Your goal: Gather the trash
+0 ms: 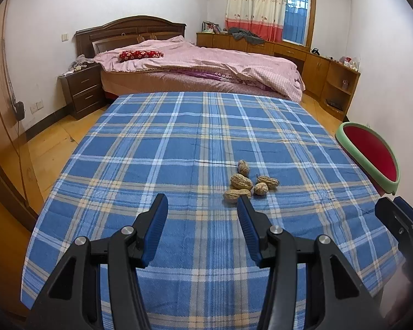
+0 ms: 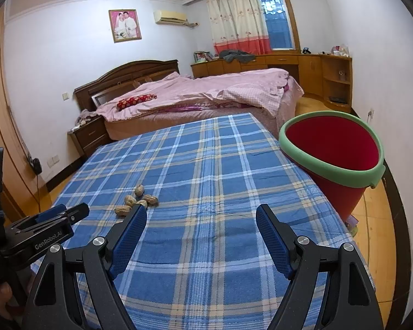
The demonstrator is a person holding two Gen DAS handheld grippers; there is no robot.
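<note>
Several peanut shells (image 1: pixel 247 183) lie in a small heap on the blue plaid tablecloth (image 1: pixel 179 143); they also show in the right wrist view (image 2: pixel 136 199). My left gripper (image 1: pixel 202 202) is open and empty, just short of the heap, with its right fingertip close to the nearest shell. My right gripper (image 2: pixel 201 211) is open and empty above the cloth, to the right of the heap. A red bin with a green rim (image 2: pixel 333 148) stands off the table's right edge; it also shows in the left wrist view (image 1: pixel 371 154).
A bed with a pink quilt (image 1: pixel 201 63) stands beyond the table's far edge. A dark nightstand (image 1: pixel 81 92) is at the left, wooden cabinets (image 1: pixel 330 79) at the back right. The left gripper's body (image 2: pixel 49 225) shows at the left of the right wrist view.
</note>
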